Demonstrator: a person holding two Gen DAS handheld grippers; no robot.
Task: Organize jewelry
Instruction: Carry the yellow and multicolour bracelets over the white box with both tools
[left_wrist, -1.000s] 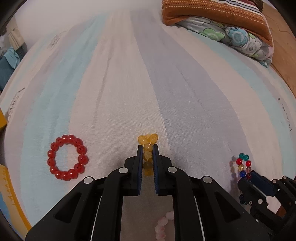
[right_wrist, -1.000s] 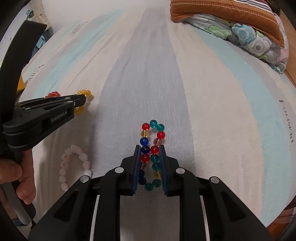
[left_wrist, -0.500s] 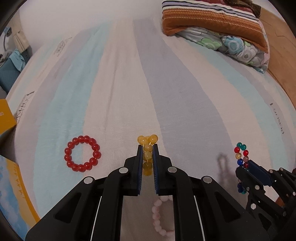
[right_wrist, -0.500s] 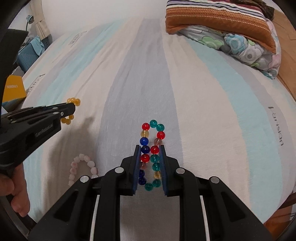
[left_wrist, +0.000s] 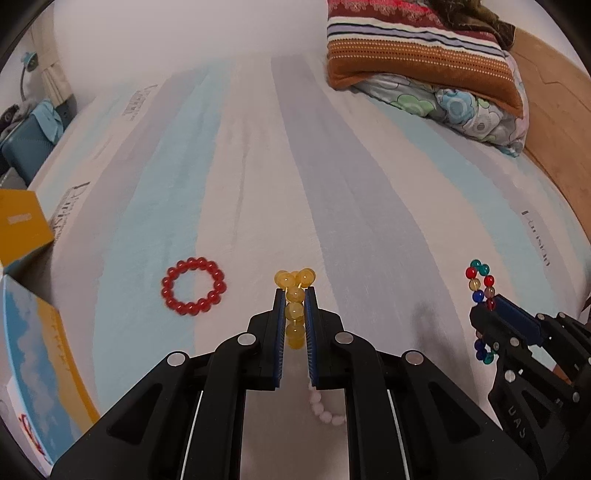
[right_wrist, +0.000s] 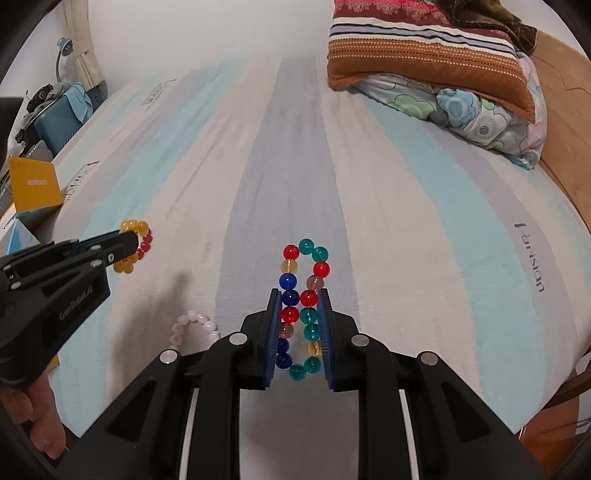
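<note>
Because each bracelet is seemingly bound for sorting, the left gripper (left_wrist: 294, 295) clamps the yellow bracelet (left_wrist: 295, 302) and the right gripper (right_wrist: 298, 295) pinches the multicolored bracelet (right_wrist: 301, 306) flat, both held above the striped bed (right_wrist: 406, 229).

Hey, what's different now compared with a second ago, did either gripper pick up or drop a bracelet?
Neither. Both grippers rose away from the bed: the red bracelet and pink bracelet on the sheet look farther off. The left gripper stays shut on the yellow bracelet, the right gripper on the multicolored bracelet. The pillows are unchanged.
</note>
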